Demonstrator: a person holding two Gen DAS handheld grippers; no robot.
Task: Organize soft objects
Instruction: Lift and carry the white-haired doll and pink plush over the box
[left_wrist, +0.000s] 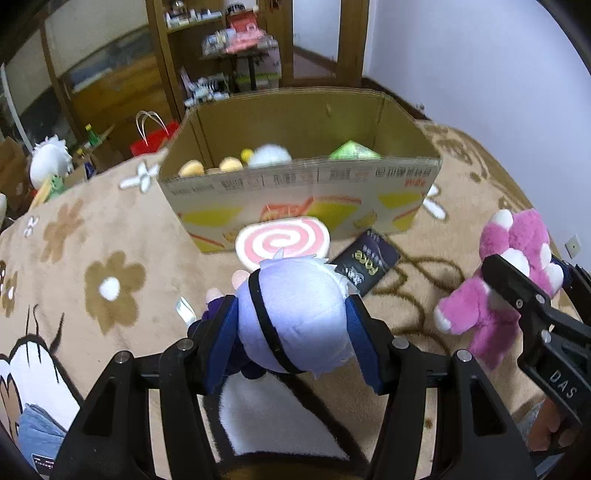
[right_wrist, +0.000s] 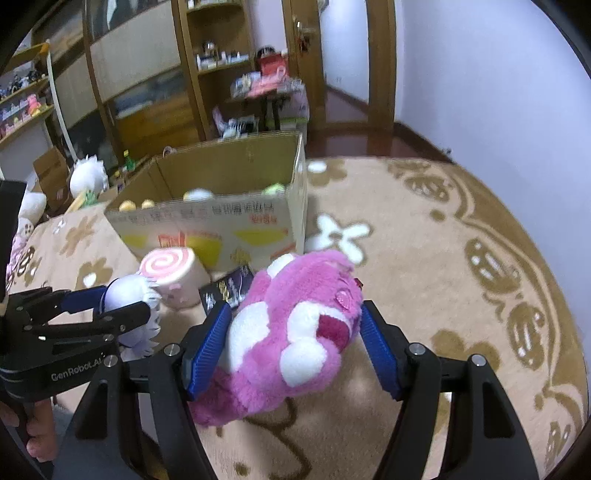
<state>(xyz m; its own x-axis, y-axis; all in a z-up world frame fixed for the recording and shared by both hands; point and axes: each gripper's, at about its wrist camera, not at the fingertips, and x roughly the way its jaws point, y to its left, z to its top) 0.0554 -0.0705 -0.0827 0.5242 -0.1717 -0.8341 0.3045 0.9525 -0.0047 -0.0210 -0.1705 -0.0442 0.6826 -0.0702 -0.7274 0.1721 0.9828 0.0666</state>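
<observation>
My left gripper (left_wrist: 291, 314) is shut on a pale lilac plush doll (left_wrist: 295, 314) with a black strap, lifted off the carpet. The same doll (right_wrist: 125, 295) shows at the left of the right wrist view. My right gripper (right_wrist: 295, 325) is shut on a pink and white plush bear (right_wrist: 295, 325), also held above the carpet; the bear (left_wrist: 506, 280) hangs at the right of the left wrist view. A pink swirl roll plush (left_wrist: 282, 242) lies against the front of an open cardboard box (left_wrist: 295, 184) that holds several soft toys.
A dark packet (left_wrist: 365, 264) lies on the beige flowered carpet (left_wrist: 110, 258) beside the roll plush. A white fluffy toy (left_wrist: 50, 160) and a red bag (left_wrist: 153, 138) sit left of the box. Wooden shelves (right_wrist: 221, 74) stand behind. A hand (right_wrist: 40, 435) grips the left tool.
</observation>
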